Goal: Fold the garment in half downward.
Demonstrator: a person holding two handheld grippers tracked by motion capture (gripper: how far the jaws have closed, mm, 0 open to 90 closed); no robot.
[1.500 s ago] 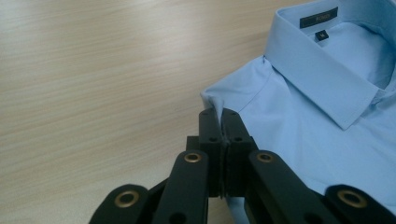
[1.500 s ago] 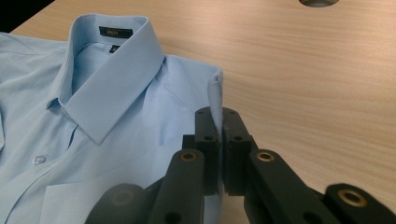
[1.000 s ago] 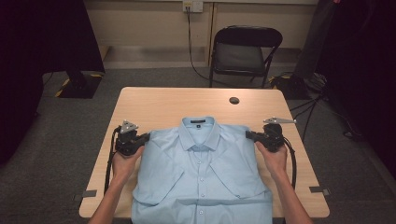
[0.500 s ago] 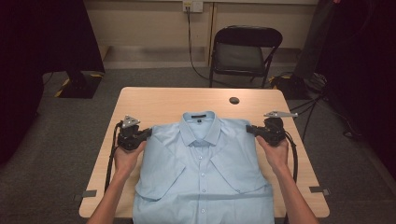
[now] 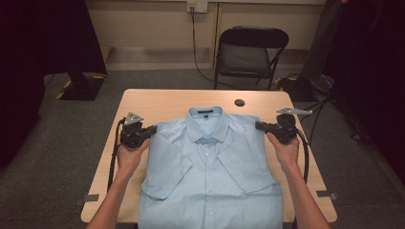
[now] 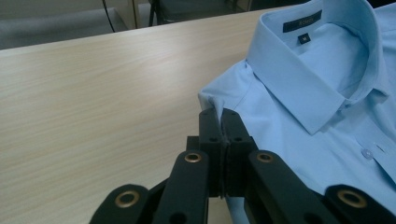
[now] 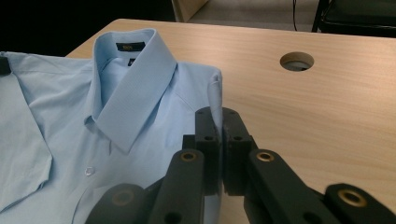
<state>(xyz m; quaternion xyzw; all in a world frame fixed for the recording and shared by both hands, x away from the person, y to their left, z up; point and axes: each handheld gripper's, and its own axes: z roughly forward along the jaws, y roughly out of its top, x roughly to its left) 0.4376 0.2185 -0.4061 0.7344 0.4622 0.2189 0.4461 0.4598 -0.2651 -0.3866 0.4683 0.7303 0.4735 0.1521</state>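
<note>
1. We see a light blue shirt lying front up on the wooden table. Its collar points toward the far edge, and its lower part runs over the near edge.
2. We note that both short sleeves are folded inward across the buttoned front, so they overlap the chest on each side.
3. We hold the left gripper at the shirt's left shoulder corner. In the left gripper view its jaws are pressed together on a small pinch of blue fabric at the shoulder seam.
4. We hold the right gripper at the opposite shoulder corner. In the right gripper view its jaws are likewise clamped on a raised fold of fabric at the shoulder.
5. We find each pinched fold standing slightly above the table surface, while the rest of the shirt lies flat.
6. We observe a round cable hole in the table beyond the collar, near the right shoulder and apart from the shirt.
7. We see a dark folding chair standing behind the table on the grey carpet, and a cable running down the wall from a socket.
</note>
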